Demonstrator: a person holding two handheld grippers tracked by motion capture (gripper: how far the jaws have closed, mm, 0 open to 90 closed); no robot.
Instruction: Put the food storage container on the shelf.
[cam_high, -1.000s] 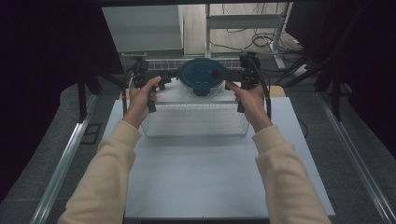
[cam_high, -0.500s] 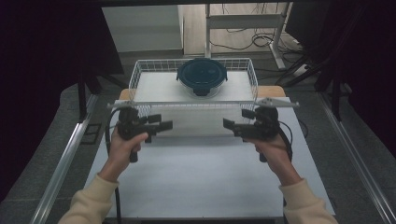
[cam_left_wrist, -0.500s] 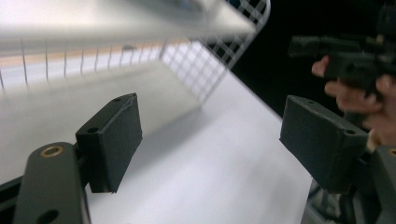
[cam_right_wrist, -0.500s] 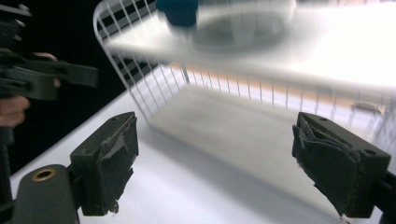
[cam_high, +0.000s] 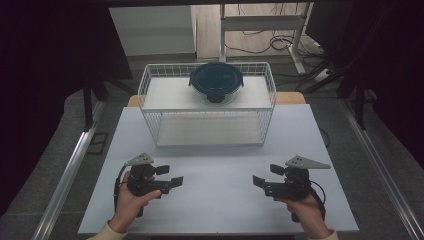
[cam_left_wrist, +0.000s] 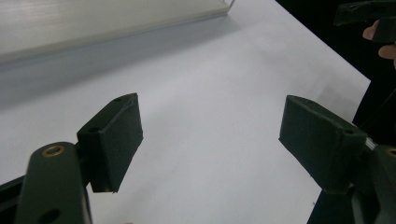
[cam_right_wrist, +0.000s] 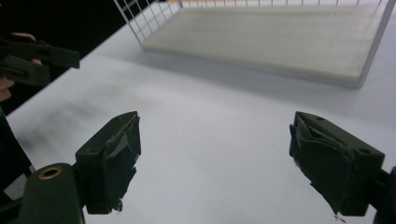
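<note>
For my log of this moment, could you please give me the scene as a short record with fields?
table: white top, bare between the hands
rack: white wire basket rack at the far side of the table
container: round, dark-lidded, on the rack's upper shelf
left claw: open, empty, low over the near table
right claw: open, empty, facing the left one

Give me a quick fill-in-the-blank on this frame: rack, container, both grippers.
1. The round container with the dark lid sits on the ____ shelf of the white wire rack.
2. The jaws of the left gripper and the right gripper are both ____.
3. Both grippers hover over the ____ table, with nothing between their jaws.

Missing words: upper; open; white
</note>
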